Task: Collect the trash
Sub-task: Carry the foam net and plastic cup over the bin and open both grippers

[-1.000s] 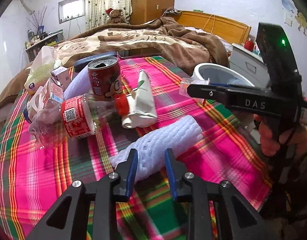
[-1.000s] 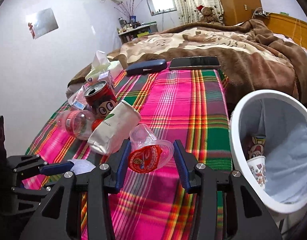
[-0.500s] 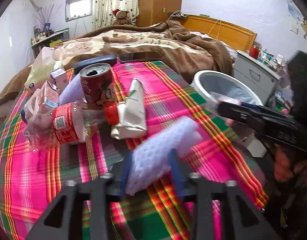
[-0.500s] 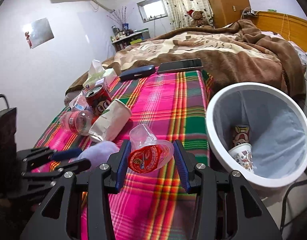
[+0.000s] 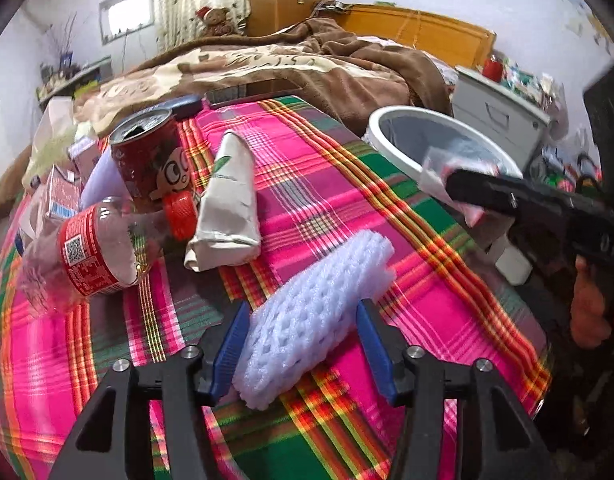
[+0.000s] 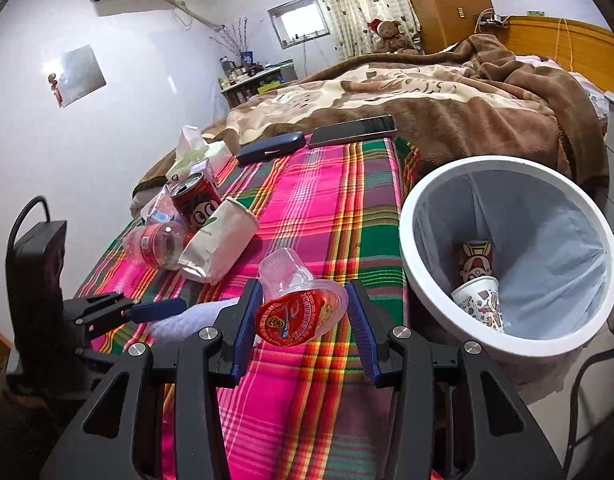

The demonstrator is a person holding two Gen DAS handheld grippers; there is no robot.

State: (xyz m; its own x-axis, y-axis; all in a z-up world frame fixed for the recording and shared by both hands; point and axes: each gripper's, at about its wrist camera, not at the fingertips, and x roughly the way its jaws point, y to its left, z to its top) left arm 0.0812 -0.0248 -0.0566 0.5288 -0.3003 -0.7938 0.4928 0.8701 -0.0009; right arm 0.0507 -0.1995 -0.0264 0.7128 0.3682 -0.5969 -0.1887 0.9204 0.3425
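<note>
A white foam net sleeve (image 5: 327,280) lies on the plaid blanket (image 5: 307,184). It sits between the blue pads of my left gripper (image 5: 302,306), whose jaws stand apart around it without squeezing it. My right gripper (image 6: 303,286) is shut on a clear jelly cup with a red foil lid (image 6: 303,312). It holds the cup above the bed's edge, just left of the white bin (image 6: 411,216). In the left wrist view that cup (image 5: 439,172) shows in front of the bin's rim (image 5: 387,136).
A red drink can (image 5: 147,160), a clear bottle with a red label (image 5: 91,252) and a flattened white paper cup (image 5: 227,200) lie in a cluster at the left. A phone (image 6: 353,130) and a dark case (image 6: 271,148) rest farther back. Paper cups (image 6: 479,296) sit inside the bin.
My left jaws went from nearly closed in front of the foam net to spread around it, sliding forward. The right gripper carried the jelly cup sideways, and the bin now shows more fully.
</note>
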